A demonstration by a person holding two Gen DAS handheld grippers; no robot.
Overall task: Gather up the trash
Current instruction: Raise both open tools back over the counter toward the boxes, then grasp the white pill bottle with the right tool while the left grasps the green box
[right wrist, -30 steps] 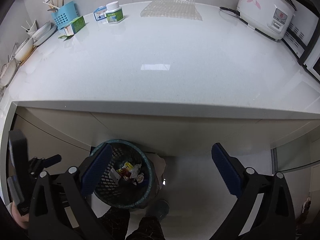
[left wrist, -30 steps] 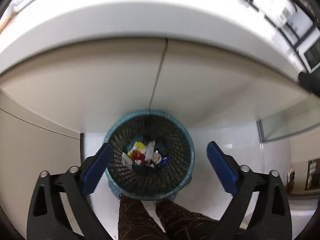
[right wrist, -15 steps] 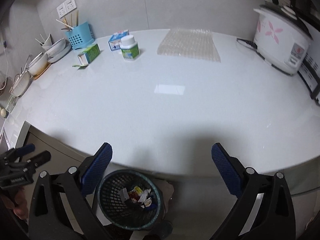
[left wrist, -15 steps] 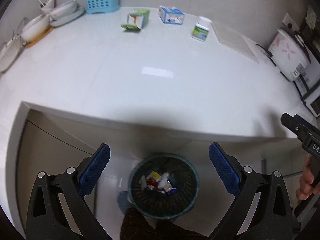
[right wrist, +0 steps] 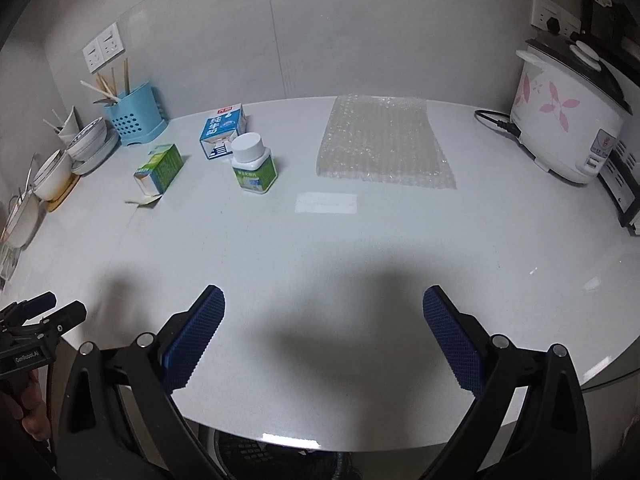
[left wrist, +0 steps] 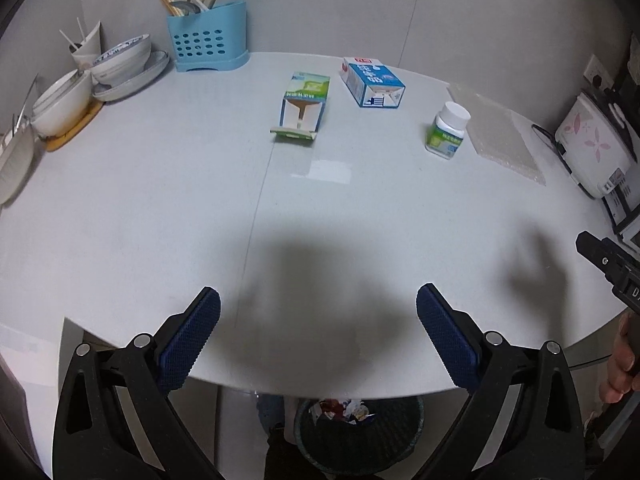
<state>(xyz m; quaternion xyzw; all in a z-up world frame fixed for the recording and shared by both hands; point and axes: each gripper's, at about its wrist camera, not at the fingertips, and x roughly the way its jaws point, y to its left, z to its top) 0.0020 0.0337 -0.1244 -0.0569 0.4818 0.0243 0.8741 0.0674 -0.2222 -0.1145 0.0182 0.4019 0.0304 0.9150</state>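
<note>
Both the left gripper and right gripper are spread wide and empty, ready to grab. Green carton, blue carton and pill bottle sit far ahead of the fingers; wastebasket waits below for drops.

Bin half hidden under counter

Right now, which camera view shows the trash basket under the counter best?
The left wrist view shows it best: the trash basket sits below the counter edge, its rim and the wrappers inside visible. The right wrist view shows only a dark strip of its mesh under the edge.
</note>
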